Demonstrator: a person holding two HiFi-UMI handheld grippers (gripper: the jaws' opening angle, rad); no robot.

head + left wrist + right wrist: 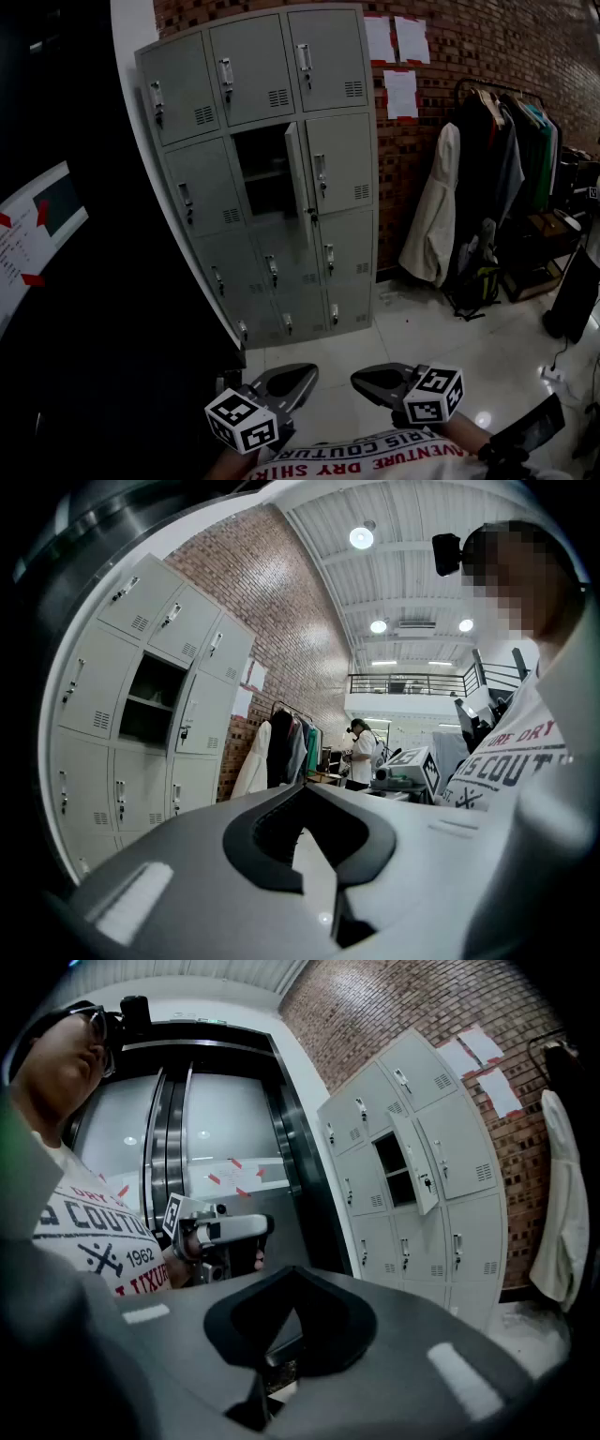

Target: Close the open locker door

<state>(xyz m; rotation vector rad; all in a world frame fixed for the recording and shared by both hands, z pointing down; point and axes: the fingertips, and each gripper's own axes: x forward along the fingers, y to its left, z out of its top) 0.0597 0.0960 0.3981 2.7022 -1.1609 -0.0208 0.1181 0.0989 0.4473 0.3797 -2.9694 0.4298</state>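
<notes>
Left hand-held gripper (298,377) and right hand-held gripper (372,379) are closed, empty.

Floor (441,347): glossy white tile with bright reflections. Locker bank (337,159) stands on it against the brick wall (487,47), left of centre. Clothes rack (511,98) stands to the right of the lockers, near but apart. Dark bag (473,286) with green trim rests on the tiles at the rack's foot. Thin cable (560,361) trails at far right.

All three views face the far-off lockers (272,187).
</notes>
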